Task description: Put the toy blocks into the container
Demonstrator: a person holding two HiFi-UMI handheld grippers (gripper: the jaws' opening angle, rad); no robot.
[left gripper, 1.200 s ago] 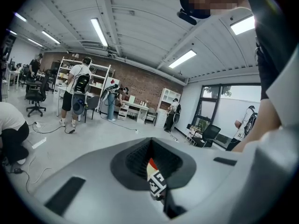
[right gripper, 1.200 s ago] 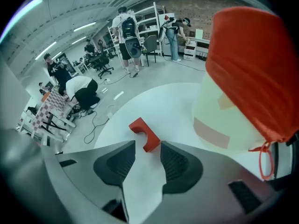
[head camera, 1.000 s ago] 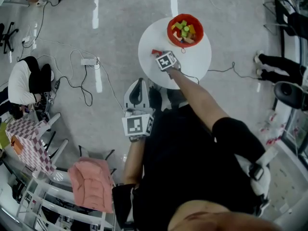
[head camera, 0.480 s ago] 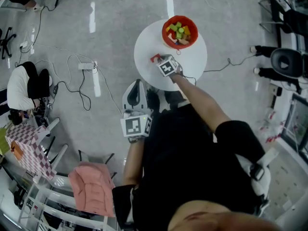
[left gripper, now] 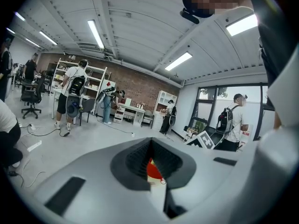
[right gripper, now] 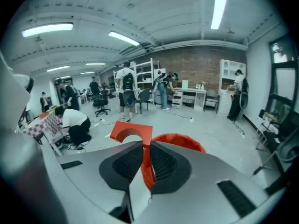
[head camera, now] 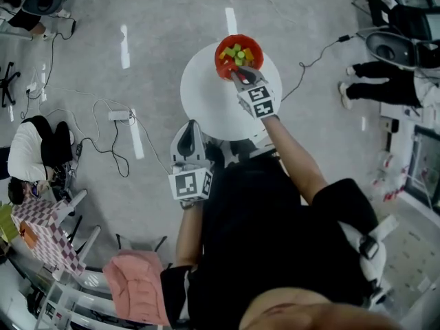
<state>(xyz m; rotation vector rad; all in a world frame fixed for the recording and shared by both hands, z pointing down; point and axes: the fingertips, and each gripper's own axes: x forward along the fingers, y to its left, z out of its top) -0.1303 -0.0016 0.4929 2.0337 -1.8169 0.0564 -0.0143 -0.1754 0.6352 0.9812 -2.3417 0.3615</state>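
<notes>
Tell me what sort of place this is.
Most likely an open-plan lab or workshop office. It has a brick back wall, white shelving and office chairs. A power strip with trailing cables lies on the polished grey floor, and several people work around the room.

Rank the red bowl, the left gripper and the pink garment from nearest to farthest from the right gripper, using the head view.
1. Red bowl, just beyond the right gripper tips.
2. Left gripper, below and to the left.
3. Pink garment, far at the bottom left.
</notes>
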